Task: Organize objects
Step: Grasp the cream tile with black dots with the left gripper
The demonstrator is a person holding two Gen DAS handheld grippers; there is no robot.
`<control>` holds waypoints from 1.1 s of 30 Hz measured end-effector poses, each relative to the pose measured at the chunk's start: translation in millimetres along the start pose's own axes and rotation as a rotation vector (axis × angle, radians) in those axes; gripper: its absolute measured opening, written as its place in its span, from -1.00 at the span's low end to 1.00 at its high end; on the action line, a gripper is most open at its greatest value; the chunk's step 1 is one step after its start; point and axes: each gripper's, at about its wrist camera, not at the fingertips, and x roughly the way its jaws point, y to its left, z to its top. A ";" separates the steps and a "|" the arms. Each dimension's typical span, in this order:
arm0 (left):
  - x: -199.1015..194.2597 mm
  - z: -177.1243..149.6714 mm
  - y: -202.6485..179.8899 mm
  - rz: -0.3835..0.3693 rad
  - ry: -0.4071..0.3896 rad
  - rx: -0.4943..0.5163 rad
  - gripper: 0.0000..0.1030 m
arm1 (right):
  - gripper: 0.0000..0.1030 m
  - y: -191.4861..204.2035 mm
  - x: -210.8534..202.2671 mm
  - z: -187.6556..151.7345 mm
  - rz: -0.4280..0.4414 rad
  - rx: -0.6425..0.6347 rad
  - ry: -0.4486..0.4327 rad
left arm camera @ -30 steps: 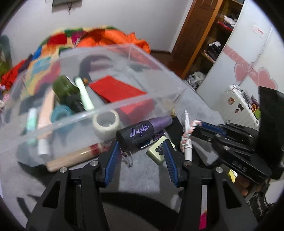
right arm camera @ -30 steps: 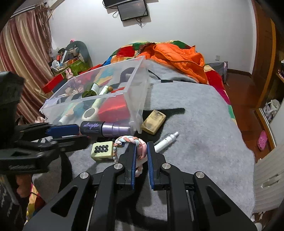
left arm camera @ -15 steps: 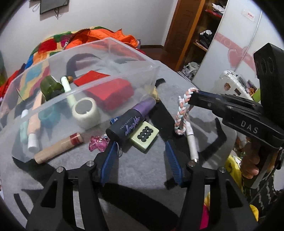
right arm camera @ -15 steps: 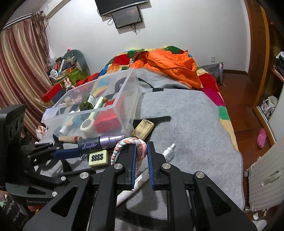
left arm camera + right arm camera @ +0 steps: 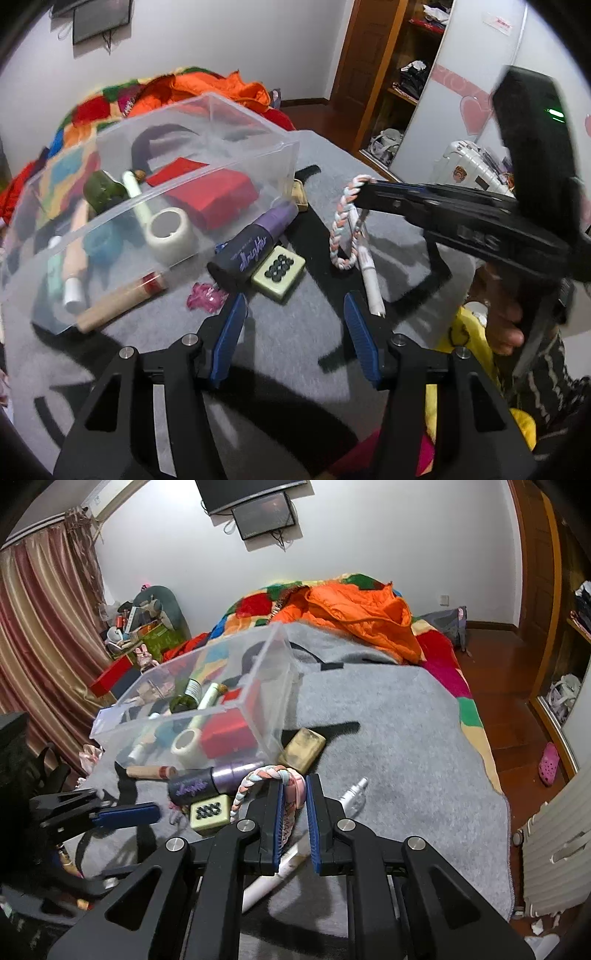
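The likeliest slip, as I judge it, is the braided loop [image 5: 258, 781] swinging or sliding out of its pinch on the way to the clear plastic bin [image 5: 266, 709]: the right gripper [image 5: 294, 786] is clamped on only a short stretch of the braid, the rest hangs free below the fingers, and a quick swing could snag that hanging part on the bin's near wall or drag it across the white tube [image 5: 371, 280] lying on the grey blanket [image 5: 406, 738] underneath. A second risk is the two tools meeting, since in the left wrist view the right gripper reaches in from the right, close above the space the left gripper [image 5: 293, 315] faces. The left gripper has just been opening its jaws and nothing sits between them; its blue pads stand apart over bare blanket. Relative to it, the dark spray bottle with the purple cap [image 5: 255, 247] lies just beyond its left finger, tilted against the bin's near right corner, with the pale green tile [image 5: 279, 271] touching or just beside the bottle on the right and a small pink trinket [image 5: 205, 297] to the left. The braided loop hangs farther away and to the right, off the blanket, well short of the bin's open top.
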 end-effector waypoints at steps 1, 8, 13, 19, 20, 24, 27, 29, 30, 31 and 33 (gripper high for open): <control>8.5 3.1 3.4 -0.006 0.020 -0.015 0.08 | -0.79 1.4 -1.5 0.3 -0.001 -0.006 -0.004; 30.5 8.8 9.3 -0.002 0.023 -0.080 0.08 | -0.79 -0.5 -3.3 -0.4 -0.008 -0.004 -0.001; 31.8 7.0 0.4 0.002 0.022 -0.044 -0.19 | -0.79 -1.5 -1.9 -0.7 0.000 -0.002 0.000; 21.6 2.4 -14.5 0.050 0.025 0.050 -0.25 | -0.79 -0.5 -3.6 0.4 -0.001 -0.006 -0.005; 18.5 3.8 -13.8 0.063 0.016 0.049 -0.25 | -0.79 0.0 -4.2 0.6 0.000 -0.007 -0.007; 14.9 12.7 -9.8 0.059 0.000 0.035 -0.25 | -0.79 2.1 -11.1 4.4 -0.002 -0.015 -0.028; 24.5 19.2 -9.4 0.039 0.019 0.042 -0.25 | -0.79 4.0 -18.7 8.5 -0.007 -0.022 -0.050; 36.2 21.9 -8.7 0.036 0.042 0.038 -0.25 | -0.79 4.9 -23.5 11.9 -0.012 -0.025 -0.063; 42.2 22.2 -7.8 0.033 0.053 0.033 -0.25 | -0.79 5.0 -26.1 13.8 -0.014 -0.025 -0.071; 47.1 22.2 -7.0 0.032 0.062 0.025 -0.25 | -0.79 5.1 -28.4 15.5 -0.014 -0.027 -0.077; 48.4 22.7 -6.3 0.033 0.041 0.016 -0.35 | -0.79 5.7 -33.1 18.9 -0.016 -0.032 -0.090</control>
